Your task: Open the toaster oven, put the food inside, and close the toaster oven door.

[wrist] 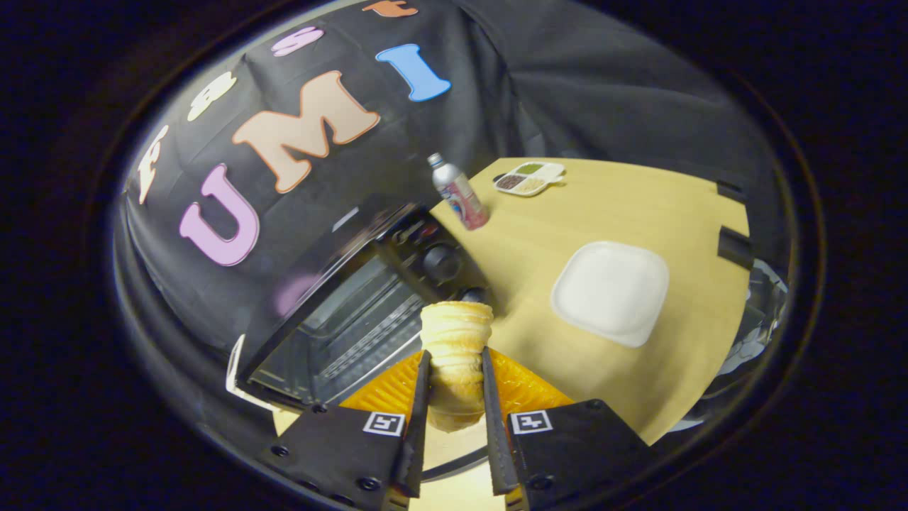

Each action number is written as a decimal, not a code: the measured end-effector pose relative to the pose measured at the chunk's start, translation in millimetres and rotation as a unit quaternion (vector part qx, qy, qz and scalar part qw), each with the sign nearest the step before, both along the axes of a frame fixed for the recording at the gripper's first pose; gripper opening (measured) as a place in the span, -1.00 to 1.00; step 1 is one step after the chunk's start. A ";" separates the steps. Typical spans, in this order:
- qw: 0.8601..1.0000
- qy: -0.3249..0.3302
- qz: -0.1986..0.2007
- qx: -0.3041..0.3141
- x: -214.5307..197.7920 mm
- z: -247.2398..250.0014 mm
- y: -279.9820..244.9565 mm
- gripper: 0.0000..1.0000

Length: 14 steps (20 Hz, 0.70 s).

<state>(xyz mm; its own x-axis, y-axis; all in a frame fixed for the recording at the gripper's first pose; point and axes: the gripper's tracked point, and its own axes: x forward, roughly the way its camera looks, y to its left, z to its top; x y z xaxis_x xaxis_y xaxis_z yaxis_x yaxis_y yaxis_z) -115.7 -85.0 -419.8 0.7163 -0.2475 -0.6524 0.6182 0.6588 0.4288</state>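
Two tongs [455, 369] fingers clamp a golden, ridged pastry roll [456, 337]; the black toaster oven [355, 312] gapes open at ten o'clock, so insertion likely comes next.

Gripper [454, 369] closed on a pale rolled pastry [455, 355], both fingers [421, 397] pressing its sides, held upright. Toaster oven [355, 319] just ahead, door down and rack visible inside, control knobs beside the opening. White square plate [611, 292] on the wooden table [638, 213], beyond the fingers. Farther away a small bottle [457, 191] standing tilted, and near it a divided tray [530, 177] with small fillings
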 end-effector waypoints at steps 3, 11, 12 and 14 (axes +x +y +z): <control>1.000 -0.012 0.008 0.024 17.0 -1.8 35.6 -0.21; 0.996 -0.042 -0.017 0.072 75.2 -18.6 88.0 -0.20; 0.996 -0.046 -0.022 0.074 82.2 -20.6 90.1 -0.20; 0.995 -0.055 -0.034 0.077 93.5 -22.9 94.4 -0.20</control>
